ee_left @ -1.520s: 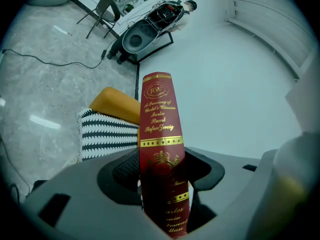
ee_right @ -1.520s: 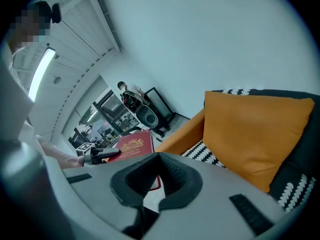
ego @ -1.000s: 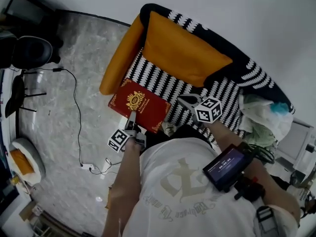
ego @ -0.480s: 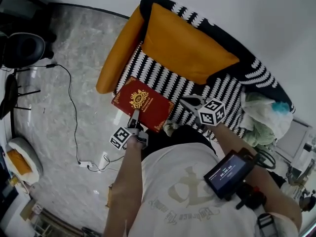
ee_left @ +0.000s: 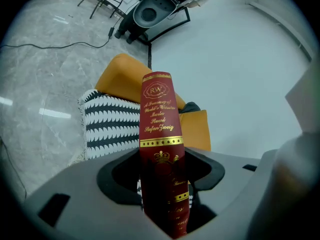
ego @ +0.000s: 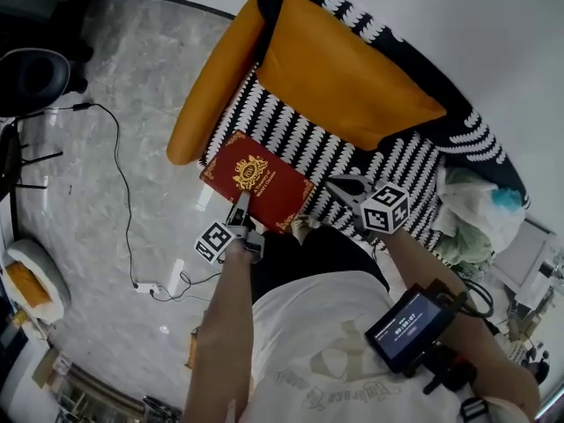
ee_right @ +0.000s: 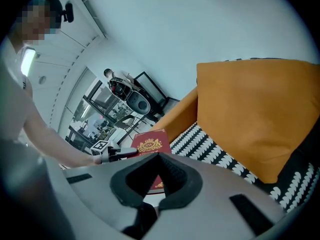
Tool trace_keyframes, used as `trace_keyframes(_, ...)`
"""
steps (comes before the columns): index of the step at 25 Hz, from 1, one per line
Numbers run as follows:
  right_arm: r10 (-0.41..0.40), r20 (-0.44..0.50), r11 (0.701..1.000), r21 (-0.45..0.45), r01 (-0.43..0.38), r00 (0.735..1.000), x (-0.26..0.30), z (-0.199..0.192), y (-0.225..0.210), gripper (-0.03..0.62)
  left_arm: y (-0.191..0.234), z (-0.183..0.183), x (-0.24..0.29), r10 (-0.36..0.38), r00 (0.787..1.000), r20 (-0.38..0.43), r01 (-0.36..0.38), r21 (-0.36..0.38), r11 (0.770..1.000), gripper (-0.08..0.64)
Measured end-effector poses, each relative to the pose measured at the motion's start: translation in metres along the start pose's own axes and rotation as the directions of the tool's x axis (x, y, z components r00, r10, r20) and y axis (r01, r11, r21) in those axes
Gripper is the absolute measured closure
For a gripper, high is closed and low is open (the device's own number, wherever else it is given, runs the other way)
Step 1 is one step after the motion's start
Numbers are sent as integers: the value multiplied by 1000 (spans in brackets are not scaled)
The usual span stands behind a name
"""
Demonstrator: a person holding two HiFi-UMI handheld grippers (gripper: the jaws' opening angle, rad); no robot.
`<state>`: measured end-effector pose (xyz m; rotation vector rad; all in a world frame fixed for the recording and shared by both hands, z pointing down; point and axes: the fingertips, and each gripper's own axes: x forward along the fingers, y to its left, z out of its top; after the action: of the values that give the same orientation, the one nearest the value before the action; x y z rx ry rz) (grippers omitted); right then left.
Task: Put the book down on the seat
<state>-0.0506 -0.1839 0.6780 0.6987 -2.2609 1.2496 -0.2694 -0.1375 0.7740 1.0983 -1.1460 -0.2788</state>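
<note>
A red book with a gold crest [ego: 257,181] hangs tilted over the front left corner of the black-and-white striped seat [ego: 291,139]. My left gripper [ego: 240,210] is shut on the book's near edge. In the left gripper view the book's spine [ee_left: 159,129] stands clamped between the jaws of the left gripper [ee_left: 162,194]. My right gripper [ego: 348,186] hovers over the seat's front edge, right of the book, shut with nothing in it. From the right gripper [ee_right: 159,156] the book [ee_right: 150,145] shows just beyond the fingertips. Orange cushions [ego: 344,77] line the back and the left arm.
A black cable [ego: 123,201] runs across the marble floor left of the chair. An office chair [ego: 35,73] stands at the far left. Plastic bags [ego: 476,210] lie at the seat's right end. A small screen [ego: 407,324] is strapped to the person's right forearm.
The left gripper has carried the book a little further over the seat's front corner. The right gripper has stayed in about the same place beside it.
</note>
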Motion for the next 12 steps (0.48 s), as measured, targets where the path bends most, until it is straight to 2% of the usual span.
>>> trace_keyframes(5, -18, -5, 1000, 13, 18, 1000, 9, -5, -11, 578, 21, 6, 16, 26, 1000, -15, -26, -6, 1000, 310)
trace_keyframes(12, -40, 5, 996, 82, 39, 999, 22, -28, -33, 578, 44, 8, 42, 43, 999, -23, -44, -19, 999, 310)
